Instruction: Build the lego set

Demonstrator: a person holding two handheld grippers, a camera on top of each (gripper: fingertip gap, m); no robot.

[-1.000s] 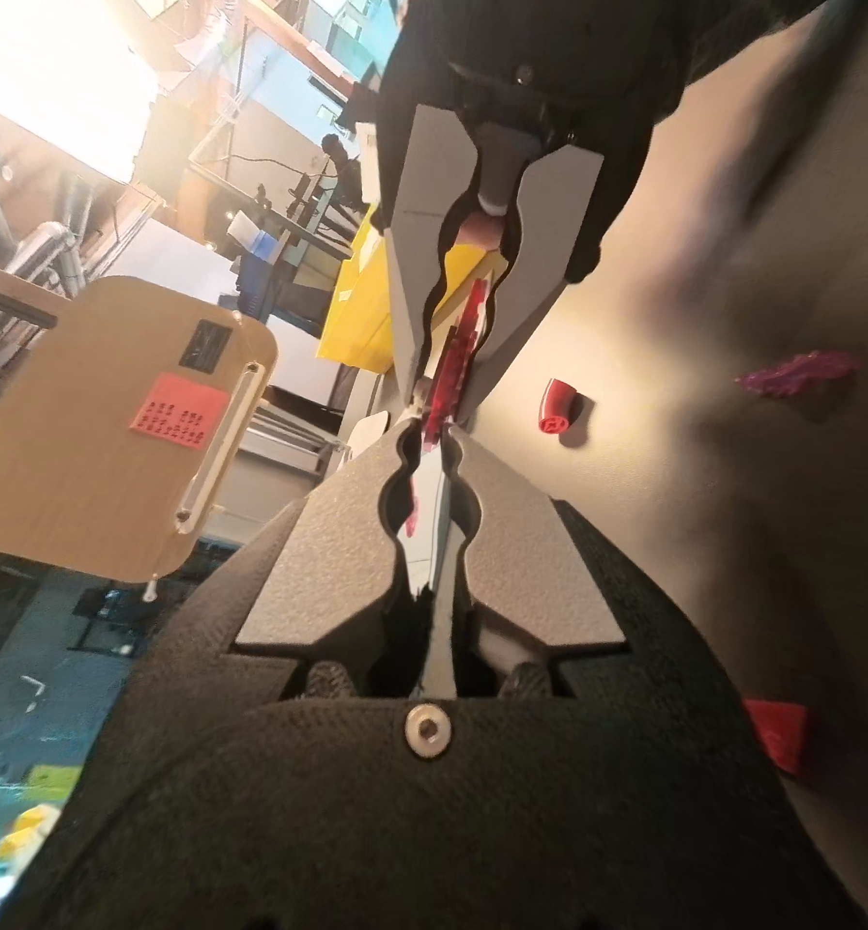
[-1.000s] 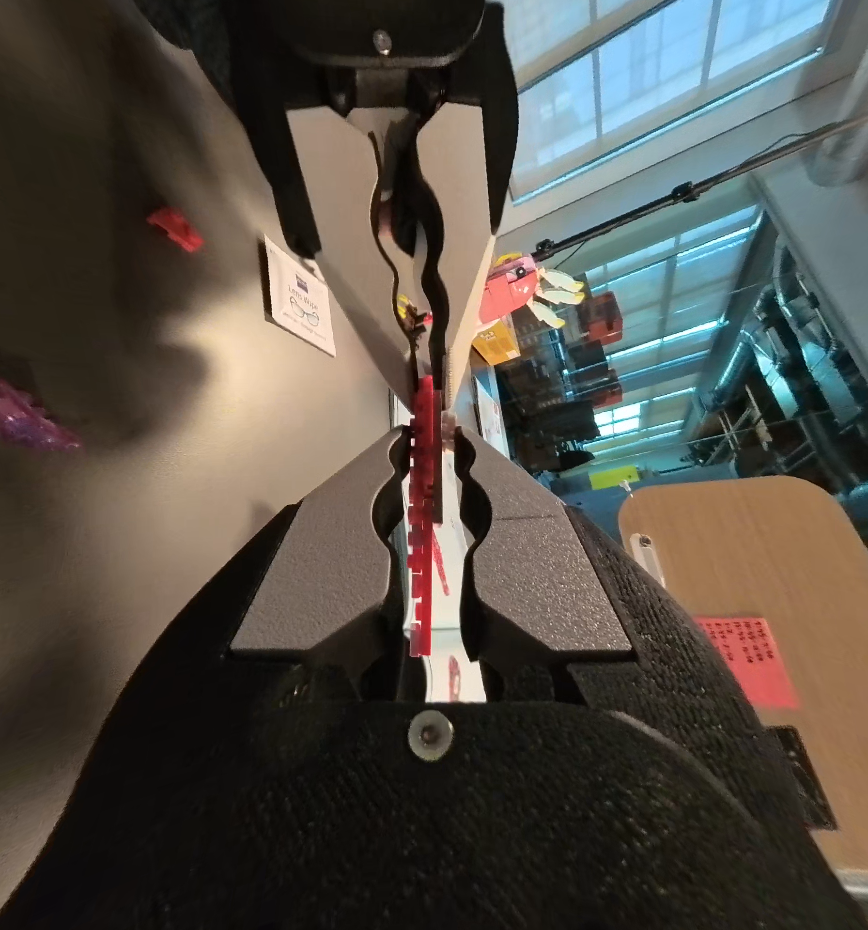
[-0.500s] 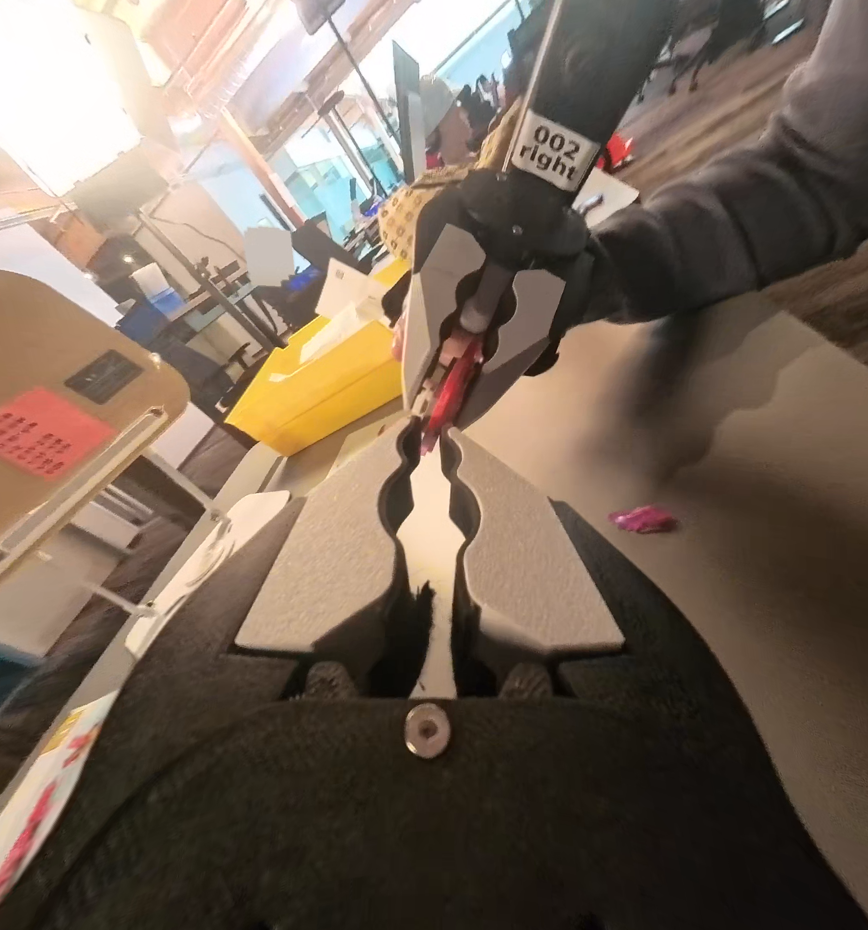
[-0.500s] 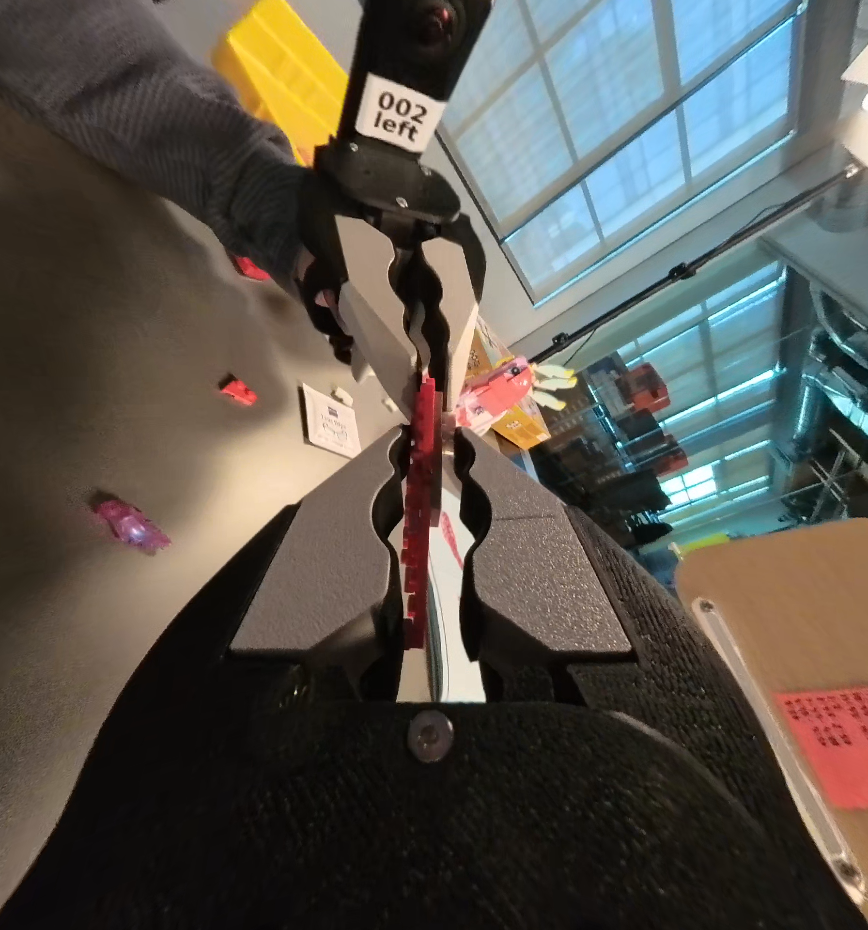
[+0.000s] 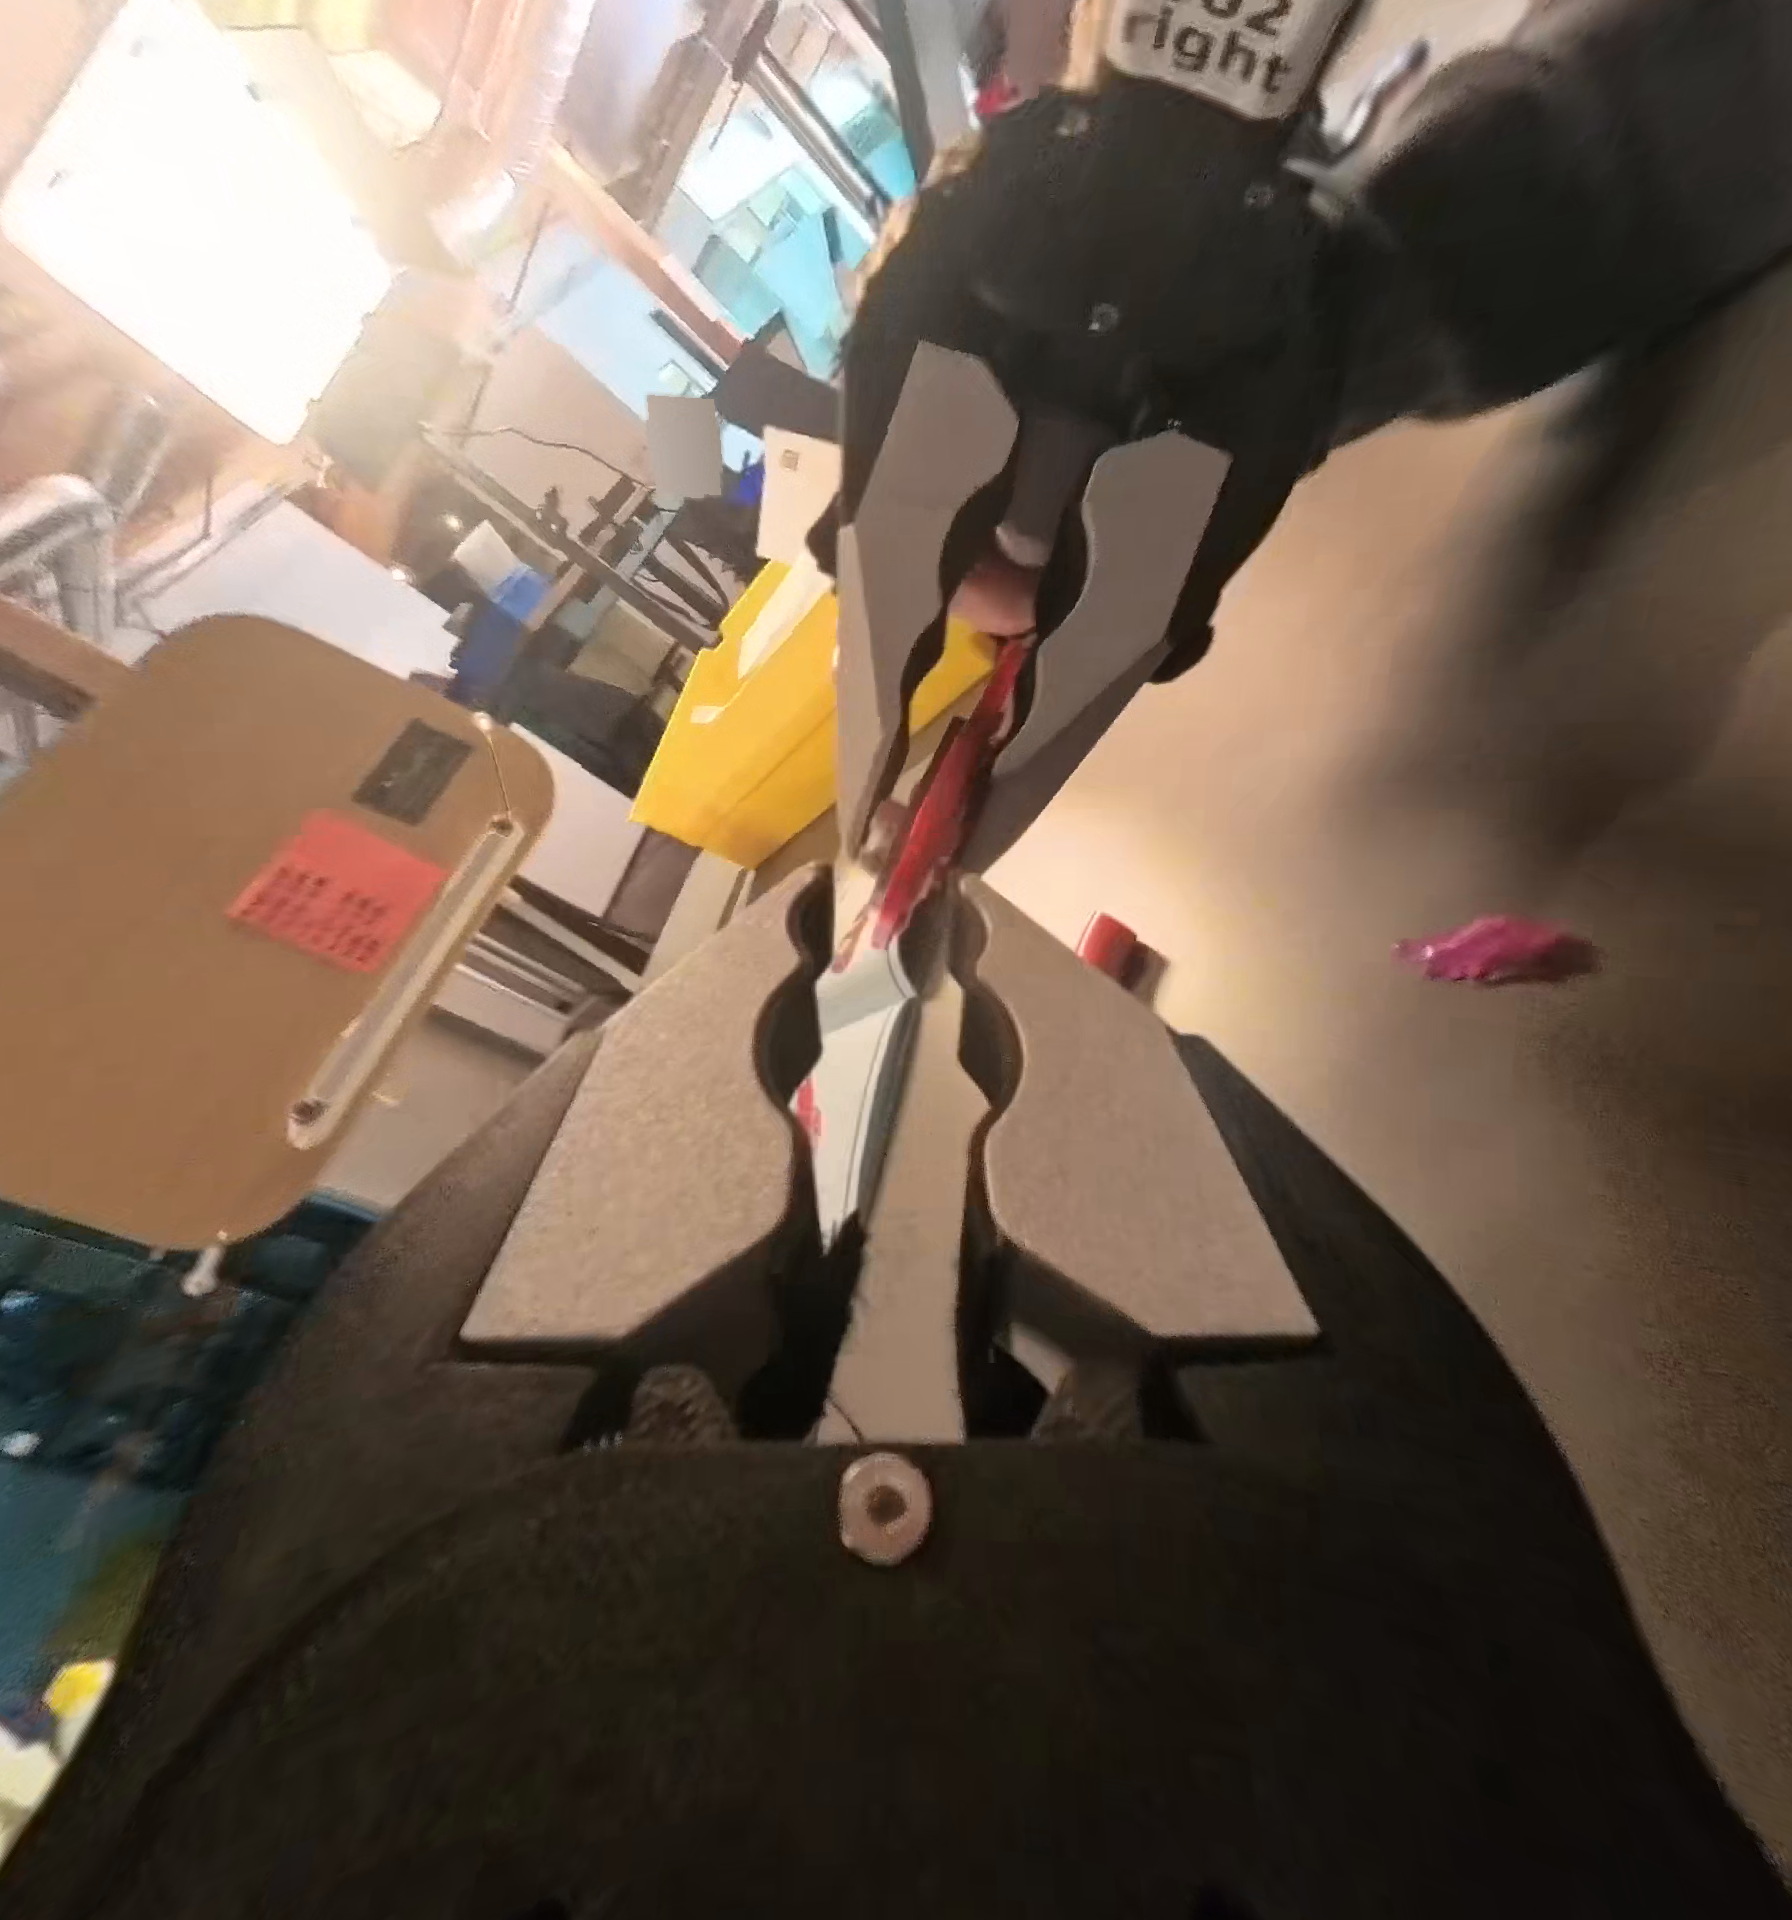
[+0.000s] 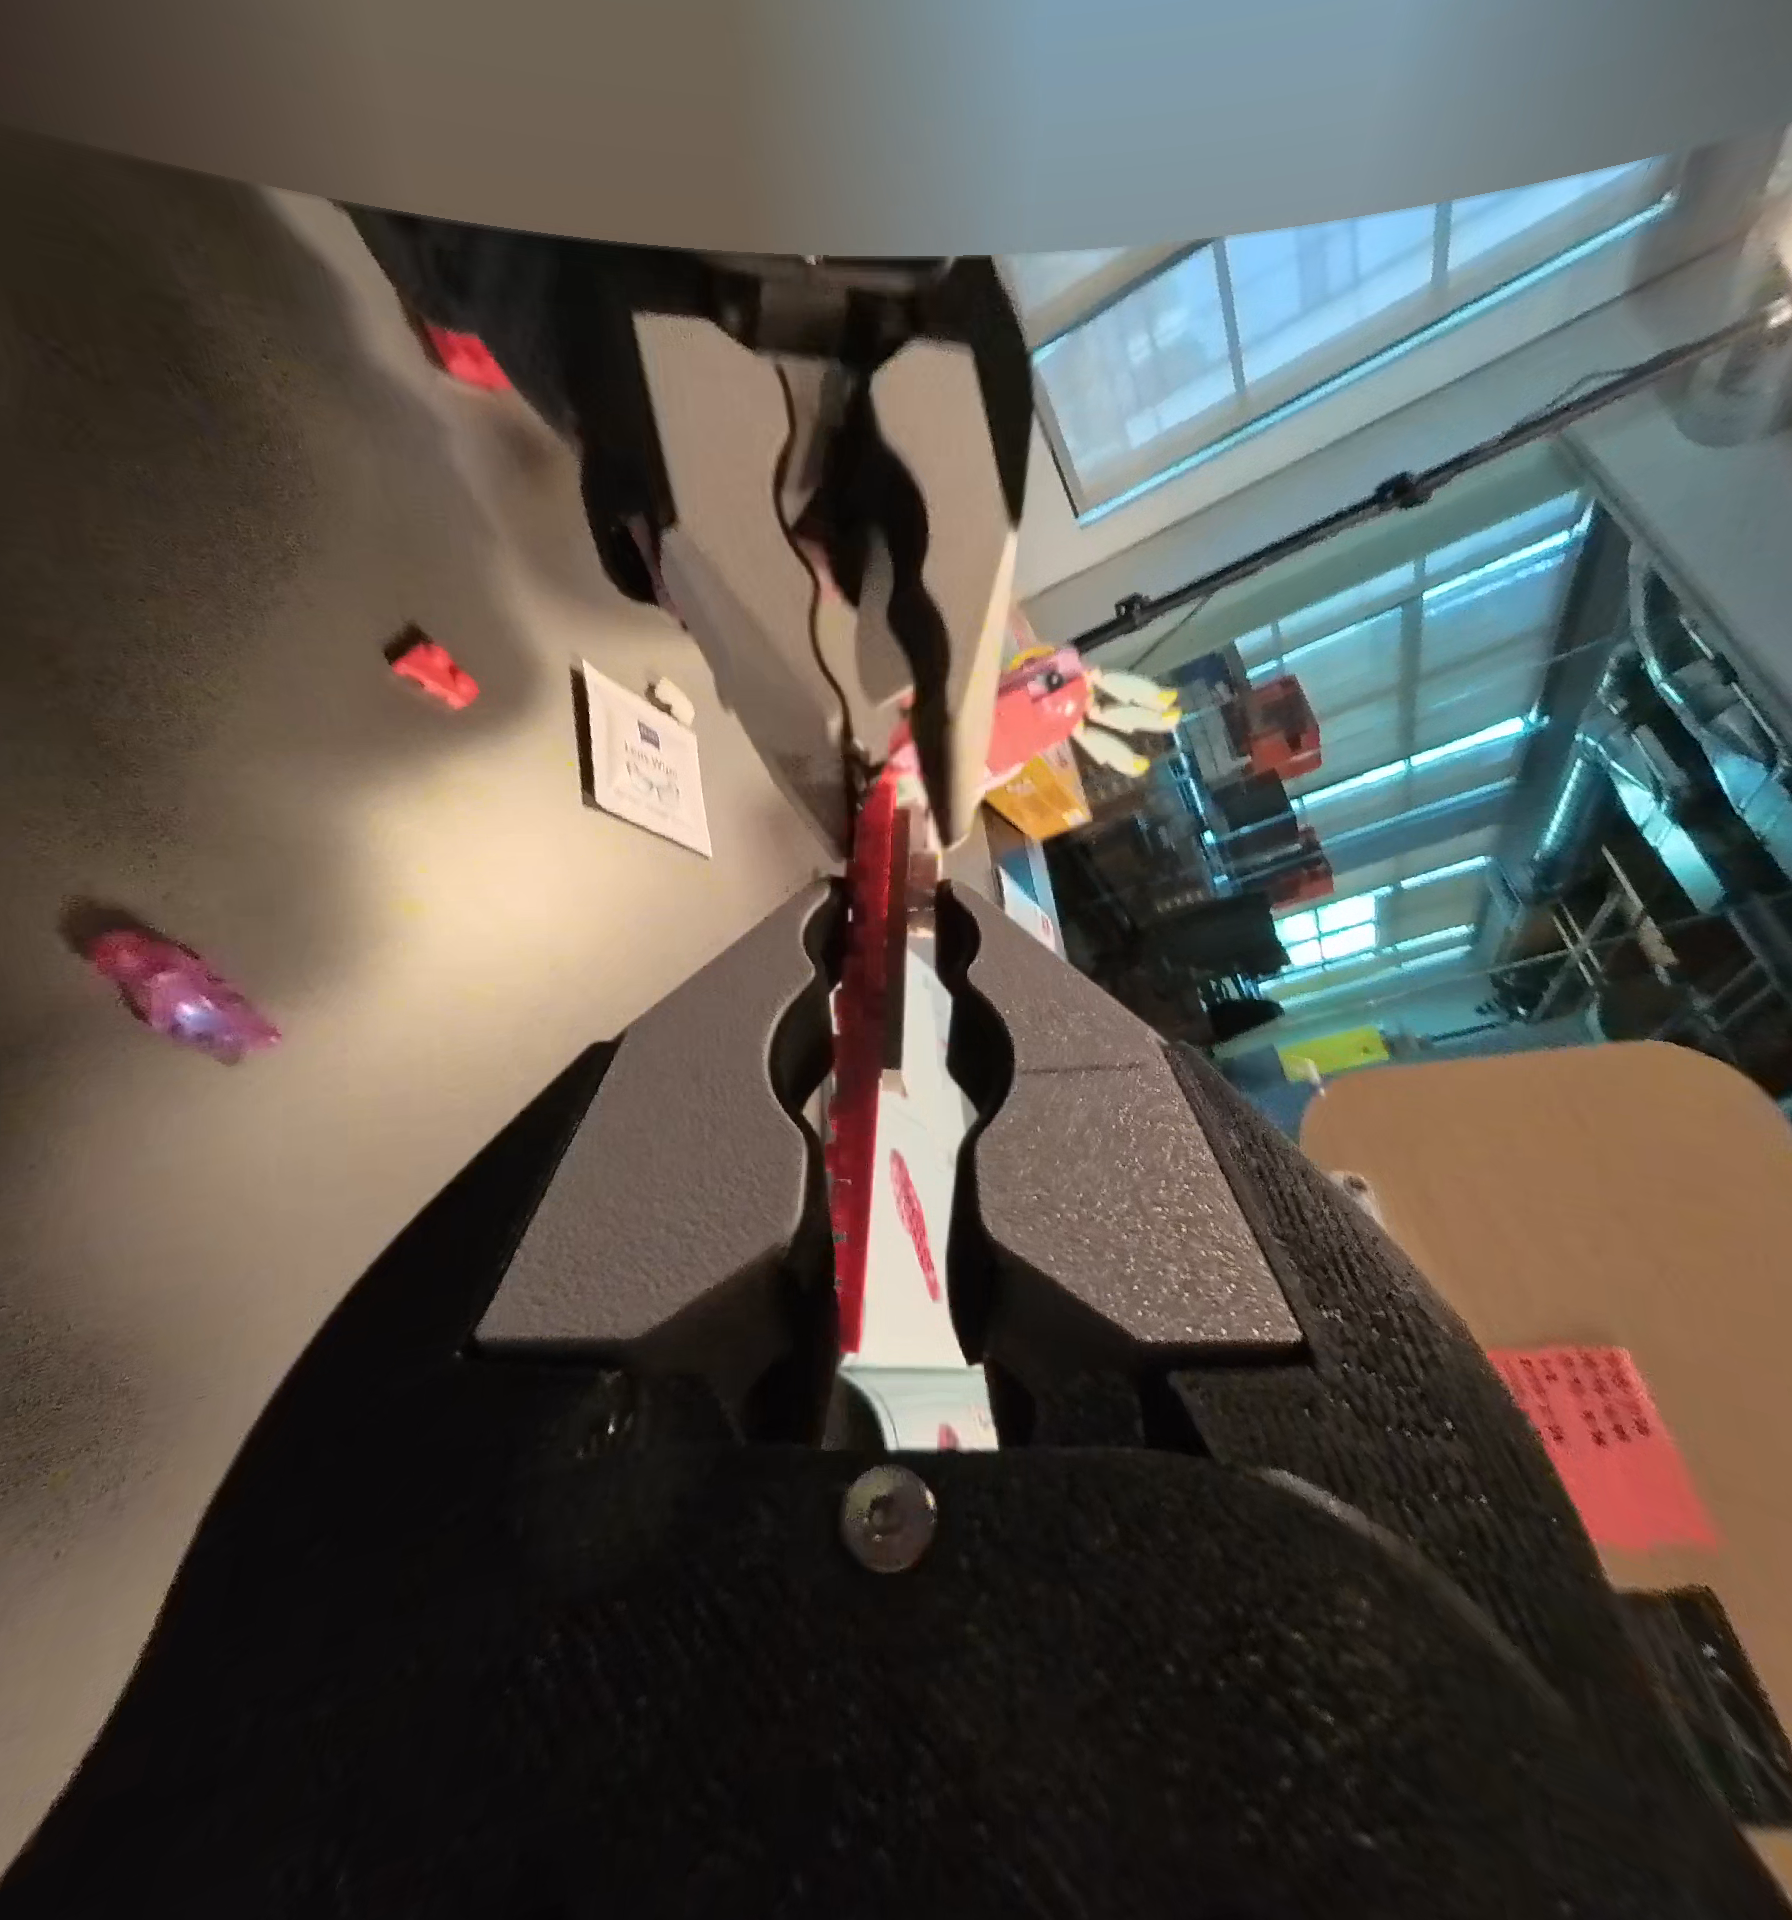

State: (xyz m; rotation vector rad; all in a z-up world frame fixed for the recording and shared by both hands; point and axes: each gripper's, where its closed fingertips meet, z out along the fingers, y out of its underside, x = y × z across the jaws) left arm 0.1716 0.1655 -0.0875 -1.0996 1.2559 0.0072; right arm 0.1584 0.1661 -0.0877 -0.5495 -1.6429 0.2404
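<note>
My two grippers meet tip to tip above a grey table [image 5: 1391,727]. My right gripper [image 6: 884,894] is shut on a thin red studded plate [image 6: 861,1039] that runs edge-on along its fingers and sticks out past the tips. A darker strip lies against the plate's right side. In the left wrist view the right gripper [image 5: 928,831] comes down from above with the red plate [image 5: 939,821] in it. My left gripper [image 5: 897,894] is open. The plate's free end reaches in between its parted tips, with a gap showing on each side. The left gripper also shows in the right wrist view [image 6: 892,821].
On the table lie a crumpled pink-purple wrapper [image 5: 1494,948], a small red brick [image 5: 1110,940], another red brick [image 6: 433,670] and a white sachet [image 6: 645,764]. A yellow bin [image 5: 757,748] stands at the table's far edge. A wooden chair back [image 5: 196,914] stands beside it. Less than 4 cm separates the two grippers' tips.
My left gripper's jaws, nearly shut at the plate's end before, have parted. The right gripper keeps its hold on the red plate. Both views have swung while the grippers stay tip to tip.
</note>
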